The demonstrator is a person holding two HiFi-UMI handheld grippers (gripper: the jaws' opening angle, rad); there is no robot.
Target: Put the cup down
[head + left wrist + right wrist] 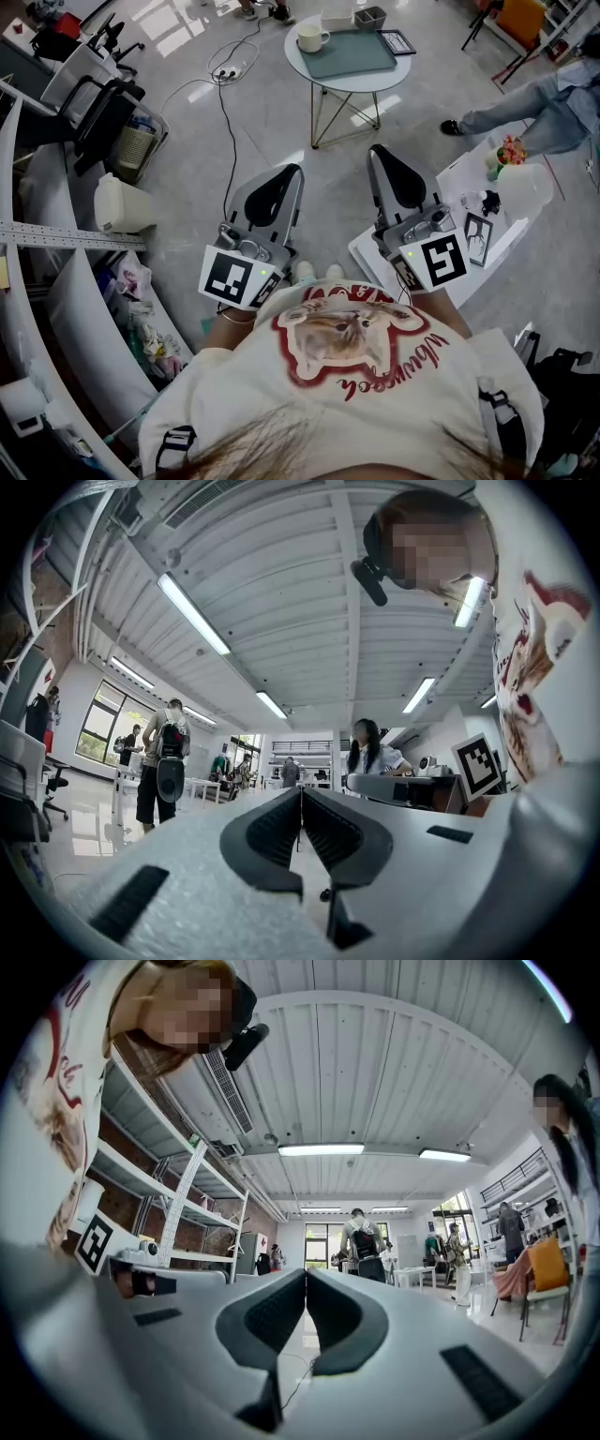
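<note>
A white cup (310,37) stands on the left part of a round white table (349,80) at the top of the head view, beside a grey-green tray (349,52). Both grippers are held close to the person's chest, far from that table and tilted upward. My left gripper (287,175) is shut with nothing in it; its jaw tips meet (301,794). My right gripper (379,155) is likewise shut and empty, its tips touching (306,1275). Neither gripper view shows the cup.
A black power cable (228,122) trails over the floor left of the table. Curved white shelving (56,309) with clutter and a white canister (120,203) stand at the left. A white desk (487,202) with small items is at the right, and a seated person (539,103) beyond it.
</note>
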